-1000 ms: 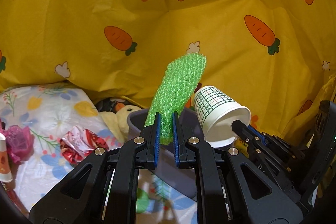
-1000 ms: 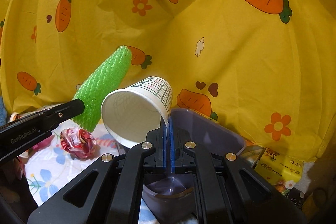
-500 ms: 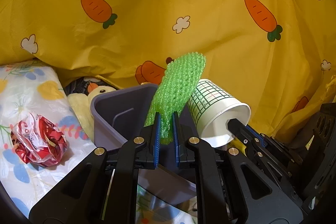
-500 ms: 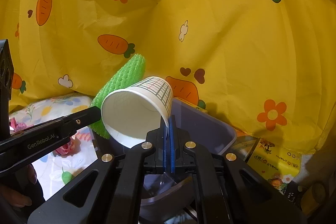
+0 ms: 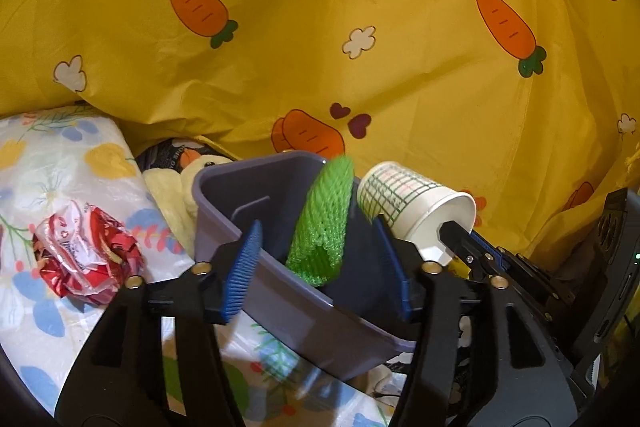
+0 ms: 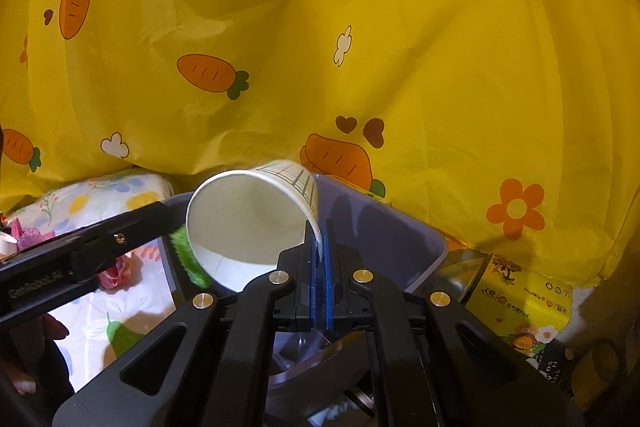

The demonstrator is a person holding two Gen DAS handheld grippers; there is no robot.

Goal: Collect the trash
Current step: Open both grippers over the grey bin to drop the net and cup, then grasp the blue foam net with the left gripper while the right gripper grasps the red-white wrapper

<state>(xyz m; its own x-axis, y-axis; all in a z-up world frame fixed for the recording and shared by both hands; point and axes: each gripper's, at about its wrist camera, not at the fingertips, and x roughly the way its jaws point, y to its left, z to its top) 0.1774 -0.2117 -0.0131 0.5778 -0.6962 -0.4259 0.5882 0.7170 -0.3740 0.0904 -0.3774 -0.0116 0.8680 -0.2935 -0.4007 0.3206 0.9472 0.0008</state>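
My left tool [image 5: 320, 267], clenched a second ago, is opening, green foam net [image 5: 322, 223] loose over the bin [image 5: 224, 203]; right tool [image 6: 320, 263] grips the cup [image 6: 248, 223].

Left tool [image 5: 320, 267] jaws were clamped on the green foam net [image 5: 322, 223] in both earlier views; now they are opening, blue pads spread well apart, net loose between them and touching neither; net has dropped from standing above the tool to leaning inside the grey bin [image 5: 240, 187], lower end in the bin, top near the back rim; left view has shifted toward the bin, which now fills the centre; crumpled red wrapper [image 5: 86, 255] now sits further left and larger in that view; paper cup [image 6: 252, 223] in the right view now lower over the bin, covering most of the net.
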